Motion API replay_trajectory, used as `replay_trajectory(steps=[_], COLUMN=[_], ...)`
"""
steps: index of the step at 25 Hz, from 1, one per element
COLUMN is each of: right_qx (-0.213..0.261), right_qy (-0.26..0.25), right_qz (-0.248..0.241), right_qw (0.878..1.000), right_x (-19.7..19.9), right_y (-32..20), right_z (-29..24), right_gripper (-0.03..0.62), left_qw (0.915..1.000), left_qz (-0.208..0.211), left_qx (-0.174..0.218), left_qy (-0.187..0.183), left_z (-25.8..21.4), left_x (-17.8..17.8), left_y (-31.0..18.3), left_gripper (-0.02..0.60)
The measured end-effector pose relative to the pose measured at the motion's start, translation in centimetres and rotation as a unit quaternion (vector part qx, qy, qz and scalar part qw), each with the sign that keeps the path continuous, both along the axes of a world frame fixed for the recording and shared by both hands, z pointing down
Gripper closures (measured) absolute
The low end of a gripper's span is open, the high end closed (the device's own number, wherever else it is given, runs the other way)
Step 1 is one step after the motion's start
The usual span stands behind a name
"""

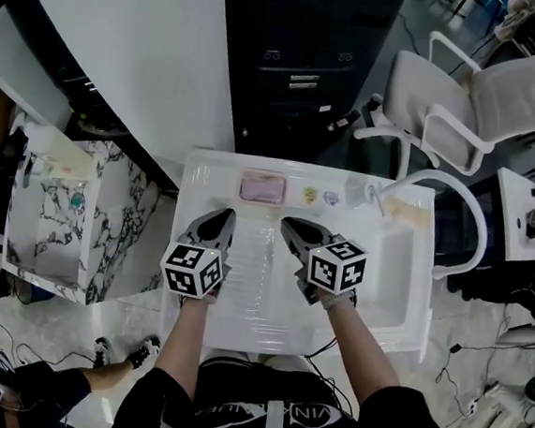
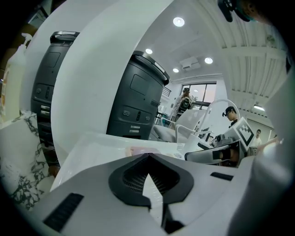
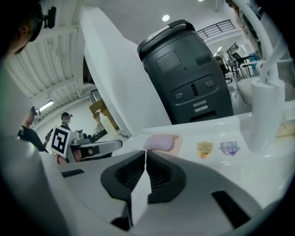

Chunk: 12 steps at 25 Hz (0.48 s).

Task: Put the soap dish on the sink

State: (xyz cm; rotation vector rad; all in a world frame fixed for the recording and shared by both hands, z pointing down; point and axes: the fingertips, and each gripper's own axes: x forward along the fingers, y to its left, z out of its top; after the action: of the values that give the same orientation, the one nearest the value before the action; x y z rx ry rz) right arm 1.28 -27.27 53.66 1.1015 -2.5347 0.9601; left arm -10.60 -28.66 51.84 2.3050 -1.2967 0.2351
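Note:
A pale soap dish (image 1: 262, 187) with a pink bar of soap in it rests on the back ledge of the white sink (image 1: 201, 185). The right gripper view also shows the soap dish (image 3: 162, 143), just beyond the jaw tips, and it appears faintly in the left gripper view (image 2: 144, 150). My left gripper (image 1: 222, 216) and right gripper (image 1: 288, 225) hover side by side over the ribbed drainboard, short of the dish. Both point toward the ledge, jaws shut, with nothing between them. The left gripper (image 2: 147, 157) tips meet, and so do those of the right gripper (image 3: 145, 152).
A white faucet (image 1: 375, 192) and two small stickers (image 1: 320, 196) share the ledge to the dish's right. The basin (image 1: 392, 267) lies at the right. A dark cabinet (image 1: 301, 61) and a white panel (image 1: 142, 46) stand behind, a marble-patterned stand (image 1: 60, 217) at left, a chair (image 1: 475, 106) at right.

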Motion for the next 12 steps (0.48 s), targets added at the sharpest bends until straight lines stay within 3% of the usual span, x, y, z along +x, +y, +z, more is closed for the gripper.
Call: replay_trajectory(steps=[12], right_qx=[0.077], right_qy=[0.047], right_qz=[0.007], right_qw=[0.996], right_x=[1.8], right_y=[0.3], right_z=[-2.9], right_gripper=[0.565], left_qw=[0.9988], left_qz=[-0.015], left_qx=[0.046], left_qy=[-0.006], left_z=[-4.2], left_x=[-0.7], left_y=[0.6], left_gripper=[0.566])
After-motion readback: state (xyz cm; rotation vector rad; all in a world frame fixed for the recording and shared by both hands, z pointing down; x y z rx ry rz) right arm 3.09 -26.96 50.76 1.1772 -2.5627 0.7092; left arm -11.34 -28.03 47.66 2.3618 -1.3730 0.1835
